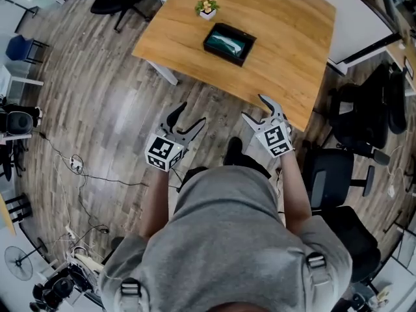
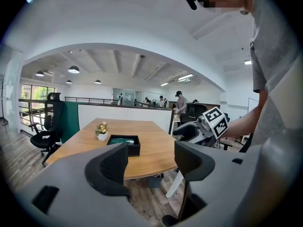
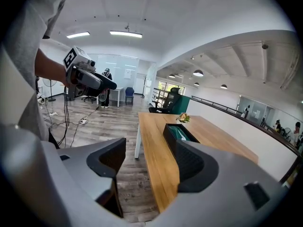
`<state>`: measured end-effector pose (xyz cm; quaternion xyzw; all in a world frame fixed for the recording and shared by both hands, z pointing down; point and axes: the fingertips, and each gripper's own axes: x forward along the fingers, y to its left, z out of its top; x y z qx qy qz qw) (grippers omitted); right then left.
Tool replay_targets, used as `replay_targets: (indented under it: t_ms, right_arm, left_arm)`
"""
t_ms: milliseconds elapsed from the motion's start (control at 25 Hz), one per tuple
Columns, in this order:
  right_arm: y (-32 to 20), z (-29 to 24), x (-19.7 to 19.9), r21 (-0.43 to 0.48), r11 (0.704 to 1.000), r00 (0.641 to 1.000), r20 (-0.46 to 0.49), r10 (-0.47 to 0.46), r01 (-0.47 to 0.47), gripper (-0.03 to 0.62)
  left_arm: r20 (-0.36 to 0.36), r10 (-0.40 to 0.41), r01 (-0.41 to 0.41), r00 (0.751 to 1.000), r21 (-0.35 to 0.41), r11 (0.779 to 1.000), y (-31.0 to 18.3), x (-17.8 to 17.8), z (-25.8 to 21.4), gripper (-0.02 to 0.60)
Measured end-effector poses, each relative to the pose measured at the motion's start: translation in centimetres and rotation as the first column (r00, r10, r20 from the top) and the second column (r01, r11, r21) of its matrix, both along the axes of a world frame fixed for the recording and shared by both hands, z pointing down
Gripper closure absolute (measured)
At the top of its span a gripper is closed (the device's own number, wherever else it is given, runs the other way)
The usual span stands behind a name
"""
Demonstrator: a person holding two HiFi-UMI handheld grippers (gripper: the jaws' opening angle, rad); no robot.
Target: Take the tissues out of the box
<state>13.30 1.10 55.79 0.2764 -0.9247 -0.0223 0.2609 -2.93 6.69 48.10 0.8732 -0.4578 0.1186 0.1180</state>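
At the near edge of the wooden table [image 1: 279, 38], standing on the floor, not yet within reach. Left gripper [image 1: 190, 117]: jaws wide apart, nothing between them; its own view shows only table and floor through the gap. Right gripper [image 1: 255, 109]: likewise wide apart and empty. I hold both at waist height over the floor, short of the table edge. The black box [image 1: 222, 53] sits on the table, well apart from both tools, straight ahead and roughly between their lines. Its top is open, with the pale green tissues [image 1: 227, 43] lying inside, none pulled out. The box's long axis runs roughly along the near table edge, so across my reach. Judgement: the right gripper is slightly nearer, though the margin is small; either could reach down into the open top once I close in. Surroundings: a small flower pot [image 1: 207, 6] stands near the box's far left corner, apart from it. The tabletop between me and the box looks bare. Black office chairs [image 1: 338, 174] crowd my right side. Cables [image 1: 78, 168] trail on the floor to my left, clear of the direct path.
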Motion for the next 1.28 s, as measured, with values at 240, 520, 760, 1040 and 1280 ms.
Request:
replay_targets:
  t_ms: [240, 520, 760, 1040, 1280]
  right_arm:
    - [-3.2, 0.4, 1.6, 0.0, 0.999, 0.999, -0.006, -0.043, 0.043, 0.261]
    - [-6.4, 1.0, 3.9, 0.014, 0.998, 0.998, -0.025, -0.064, 0.064, 0.261]
    - [-7.6, 1.3, 5.0, 0.007, 0.998, 0.998, -0.028, -0.057, 0.057, 0.261]
    - [-8.4, 1.3, 4.8, 0.004, 0.998, 0.997, -0.05, -0.065, 0.066, 0.261]
    - [-9.7, 2.0, 4.6, -0.005, 0.999, 0.997, -0.063, -0.046, 0.046, 0.261]
  left_arm:
    - [0.014, -0.037, 0.037, 0.999, 0.006, 0.999, -3.3, 1.8, 0.0, 0.268]
    - [0.013, -0.053, 0.053, 0.999, 0.016, 0.998, -6.3, 4.1, 0.3, 0.268]
    - [0.017, -0.036, 0.036, 0.999, 0.009, 0.999, -7.6, 5.6, 0.4, 0.268]
    - [0.005, -0.048, 0.048, 0.999, 0.001, 0.999, -9.2, 4.8, 0.7, 0.268]
    - [-0.003, -0.026, 0.026, 1.0, -0.001, 1.0, -10.8, 4.4, 1.0, 0.268]
